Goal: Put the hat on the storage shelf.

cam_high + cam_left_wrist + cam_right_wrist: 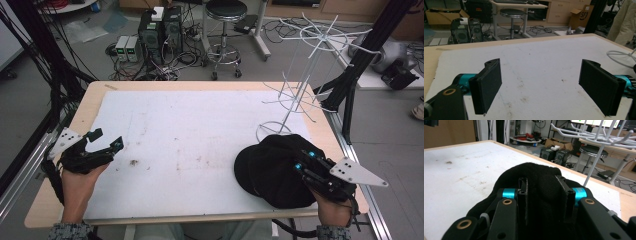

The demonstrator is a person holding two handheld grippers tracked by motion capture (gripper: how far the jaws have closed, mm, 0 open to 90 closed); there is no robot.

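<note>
A black cap (270, 167) lies at the right front of the white mat (190, 130), its brim toward the left. My right gripper (303, 161) is shut on the cap's rear edge; in the right gripper view the black fabric (541, 182) bunches between the two jaws. My left gripper (106, 140) rests at the table's left front, open, with nothing between its fingers (487, 87). A white wire hat rack (305, 65) stands at the back right, its round base just behind the cap.
The mat carries a few brown stains (134, 162) near the left hand. The table's wooden edge (200, 217) runs along the front. A black frame post (350, 85) rises at the right. On the floor behind stand a stool (226, 30) and computer cases (160, 30).
</note>
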